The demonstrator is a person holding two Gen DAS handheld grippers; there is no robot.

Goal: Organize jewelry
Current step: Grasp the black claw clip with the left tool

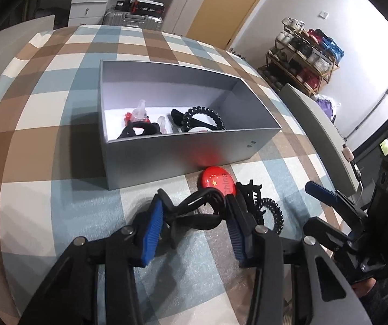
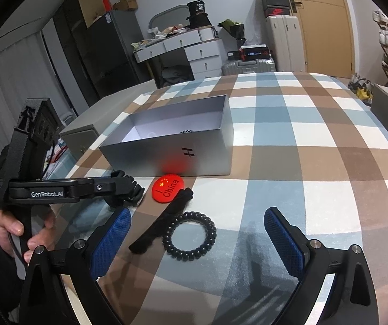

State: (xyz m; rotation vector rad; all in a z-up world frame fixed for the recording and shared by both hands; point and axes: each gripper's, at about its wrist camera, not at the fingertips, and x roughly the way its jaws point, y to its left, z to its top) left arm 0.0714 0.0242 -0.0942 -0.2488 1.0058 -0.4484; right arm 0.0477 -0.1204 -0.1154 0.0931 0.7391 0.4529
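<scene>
Black hair claw [image 1: 194,211] lies crosswise inside the left gripper [image 1: 194,226]

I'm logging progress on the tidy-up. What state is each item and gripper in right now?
Grey box: open, no lid, some pieces inside.
Black hair clip: on the cloth, between the left gripper's pads.
Left gripper: closed on the hair clip.
Right gripper: open, empty.
Coil hair tie: flat on the cloth, outside the box.
Black strip: on the cloth, touching the tie.
Red badge: face up, before the box.
</scene>
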